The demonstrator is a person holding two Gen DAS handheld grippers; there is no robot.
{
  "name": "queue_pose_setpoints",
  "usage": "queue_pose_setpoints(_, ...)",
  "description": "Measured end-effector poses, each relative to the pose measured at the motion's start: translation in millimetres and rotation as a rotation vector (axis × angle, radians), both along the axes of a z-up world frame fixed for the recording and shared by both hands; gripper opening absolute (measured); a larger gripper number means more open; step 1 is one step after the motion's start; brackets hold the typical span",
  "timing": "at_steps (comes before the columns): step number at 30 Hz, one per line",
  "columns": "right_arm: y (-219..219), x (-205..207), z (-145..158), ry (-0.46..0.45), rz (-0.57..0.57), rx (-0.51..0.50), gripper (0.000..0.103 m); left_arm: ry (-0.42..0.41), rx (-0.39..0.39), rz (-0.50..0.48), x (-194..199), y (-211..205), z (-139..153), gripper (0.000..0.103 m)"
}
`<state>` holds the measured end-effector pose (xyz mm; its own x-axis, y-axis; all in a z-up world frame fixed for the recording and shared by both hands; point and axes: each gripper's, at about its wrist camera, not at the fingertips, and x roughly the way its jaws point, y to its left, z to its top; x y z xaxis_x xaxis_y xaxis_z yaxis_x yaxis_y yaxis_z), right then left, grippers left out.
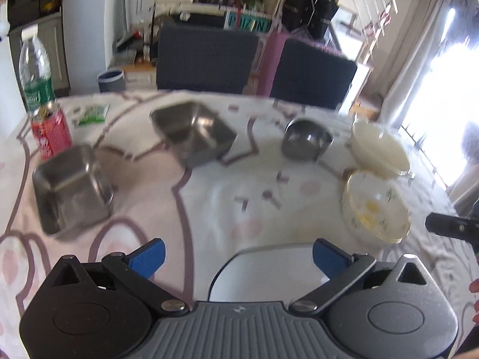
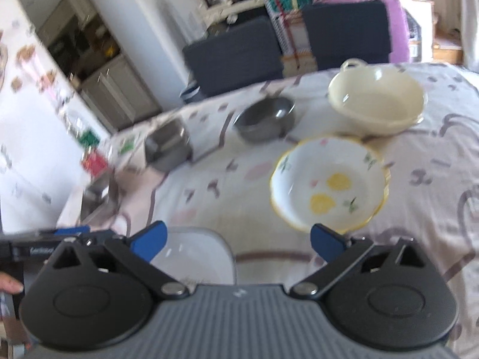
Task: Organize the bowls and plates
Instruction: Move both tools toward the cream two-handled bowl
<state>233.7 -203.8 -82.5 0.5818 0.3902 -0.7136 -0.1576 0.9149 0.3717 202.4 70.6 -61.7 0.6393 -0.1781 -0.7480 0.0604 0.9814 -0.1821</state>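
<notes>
Both our hand-held grippers, left and right, hang wide open and empty over the white square plate on the counter. Next we should probably approach a rim squarely. The lemon-print bowl, cream bowl and steel bowls look empty.

Red can beside water bottle

cream bowl behind lemon bowl | steel bowl left
</notes>
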Motion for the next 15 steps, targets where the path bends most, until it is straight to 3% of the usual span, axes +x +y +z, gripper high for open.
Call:
queue_pose_setpoints(7,-50,19,15,-0.107,-0.17,0.019,0.103,-0.079,0.006,-0.008,14,-29,16,0.103)
queue_pose_setpoints(12,-87,40,12,-0.128,-0.294,0.043,0.103,-0.1,-0.05,-0.017,28,-53,23,0.103)
queue_pose_setpoints(15,-106,57,1,-0.1,-0.349,0.085,0.103,-0.125,-0.036,-0.032,34,-71,27,0.103)
